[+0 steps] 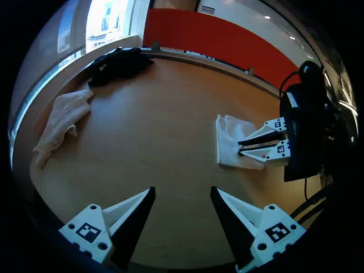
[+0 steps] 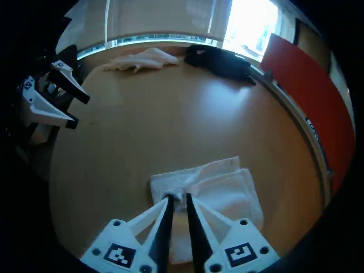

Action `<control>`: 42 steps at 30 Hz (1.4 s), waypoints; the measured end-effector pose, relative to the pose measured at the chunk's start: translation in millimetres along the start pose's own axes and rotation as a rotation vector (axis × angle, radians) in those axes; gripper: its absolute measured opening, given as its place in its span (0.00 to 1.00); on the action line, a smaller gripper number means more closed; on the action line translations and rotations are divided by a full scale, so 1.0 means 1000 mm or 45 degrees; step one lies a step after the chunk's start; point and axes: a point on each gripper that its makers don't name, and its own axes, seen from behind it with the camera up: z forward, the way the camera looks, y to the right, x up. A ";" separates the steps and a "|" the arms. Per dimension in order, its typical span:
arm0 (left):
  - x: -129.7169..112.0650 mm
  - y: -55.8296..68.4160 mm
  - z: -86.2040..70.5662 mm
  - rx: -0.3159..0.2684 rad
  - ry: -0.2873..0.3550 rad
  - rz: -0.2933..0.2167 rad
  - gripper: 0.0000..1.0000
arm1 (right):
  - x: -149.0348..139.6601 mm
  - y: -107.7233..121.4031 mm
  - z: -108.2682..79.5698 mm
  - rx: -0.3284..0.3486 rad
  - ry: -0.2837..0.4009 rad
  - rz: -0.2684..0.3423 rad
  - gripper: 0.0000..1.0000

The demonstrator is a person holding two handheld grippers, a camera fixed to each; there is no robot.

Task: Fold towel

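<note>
- White terry is making up the towel (image 2: 214, 186), which is lying folded into a thick rectangle on the wooden table (image 2: 150, 127), on the side nearer the red panel (image 2: 318, 100).
- The right gripper (image 2: 178, 198) is pinching the near edge of the towel. Its two fingers are sitting almost together, and a small bunch of fabric is rising between the tips.
- In the left gripper view, the right gripper (image 1: 240, 146) is reaching in from the right. Its fingers are lying low and nearly flat over the tabletop, with the tips on the edge of the towel (image 1: 227, 141). A dark housing (image 1: 302, 132) and cables (image 1: 314, 204) are showing behind it.
- The left gripper (image 1: 182, 191) is hanging released over bare wood, jaws spread wide. It is gripping nothing and is well apart from the towel.
- In the right gripper view, the left gripper (image 2: 81, 111) is showing at the far left by the table's edge, fingers apart.
- A pale cloth (image 1: 63, 116) is lying crumpled near the table's far rim, well apart from the towel.
- A black garment (image 1: 118, 63) is lying heaped farther along that rim, near the end of the red panel and close to the pale cloth.
- Daylight is coming through the window (image 1: 104, 18) behind both heaps.
</note>
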 end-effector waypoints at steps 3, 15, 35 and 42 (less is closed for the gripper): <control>0.001 0.002 0.001 -0.003 -0.001 0.002 0.89 | -0.001 0.005 -0.007 -0.020 0.019 0.048 0.77; 0.003 0.005 0.003 -0.007 -0.001 0.016 0.90 | -0.031 0.010 -0.033 -0.095 0.029 0.212 0.85; 0.005 0.008 0.004 -0.015 0.000 0.026 0.89 | -0.097 0.000 -0.043 -0.201 -0.082 0.378 0.80; 0.005 0.009 0.003 -0.016 0.001 0.024 0.89 | -0.104 -0.006 -0.038 -0.205 -0.091 0.420 0.72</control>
